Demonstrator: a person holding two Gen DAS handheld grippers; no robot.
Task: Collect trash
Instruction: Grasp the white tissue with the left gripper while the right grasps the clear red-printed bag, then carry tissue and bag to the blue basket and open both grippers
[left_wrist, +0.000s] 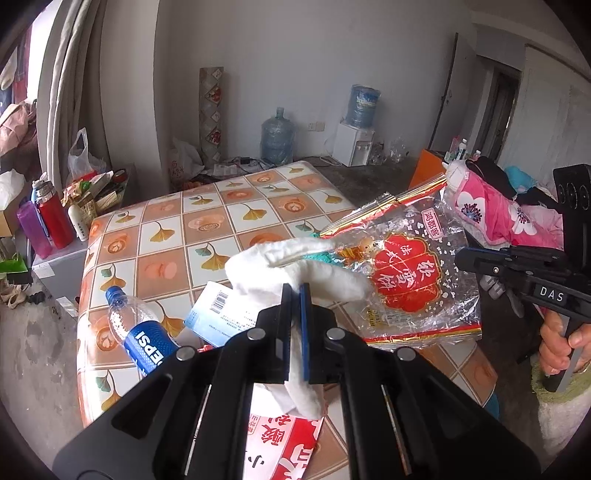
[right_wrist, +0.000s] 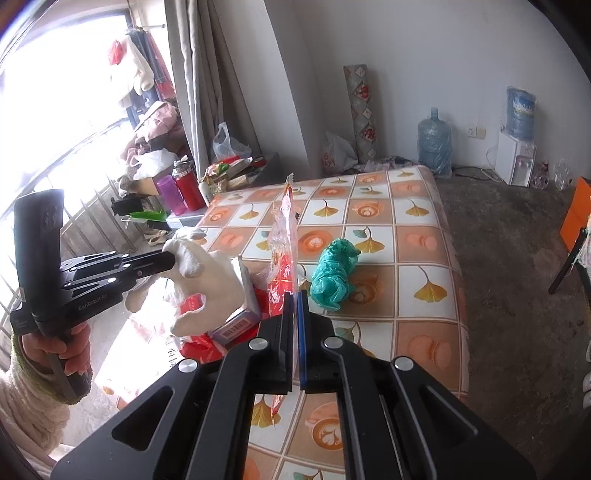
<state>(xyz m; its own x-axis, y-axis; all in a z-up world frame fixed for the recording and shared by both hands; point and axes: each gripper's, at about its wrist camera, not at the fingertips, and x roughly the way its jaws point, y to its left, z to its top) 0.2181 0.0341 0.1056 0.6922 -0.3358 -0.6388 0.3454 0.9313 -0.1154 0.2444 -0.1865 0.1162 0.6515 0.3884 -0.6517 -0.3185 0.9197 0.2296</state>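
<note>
My left gripper (left_wrist: 295, 291) is shut on a crumpled white paper towel (left_wrist: 295, 258), held above the table (left_wrist: 207, 206) with the ginkgo-patterned cover. In the right wrist view it (right_wrist: 173, 260) holds the same towel (right_wrist: 207, 273) at the left. My right gripper (right_wrist: 295, 295) is shut on a clear plastic wrapper with a red label (right_wrist: 284, 236), seen edge-on. From the left wrist view that wrapper (left_wrist: 406, 273) hangs flat from the right gripper (left_wrist: 458, 258). A Pepsi bottle (left_wrist: 140, 332), a blue-white box (left_wrist: 218, 314), a red-white packet (left_wrist: 291, 443) and a crumpled green bag (right_wrist: 332, 273) lie on the table.
Red and purple bottles (left_wrist: 55, 221) stand on a low shelf left of the table. Water jugs (left_wrist: 277, 136) and a white dispenser (left_wrist: 352, 144) stand at the back wall. Pink clothing (left_wrist: 491, 214) and an orange box (left_wrist: 424, 170) are at the right. A hand (left_wrist: 557, 343) grips the right handle.
</note>
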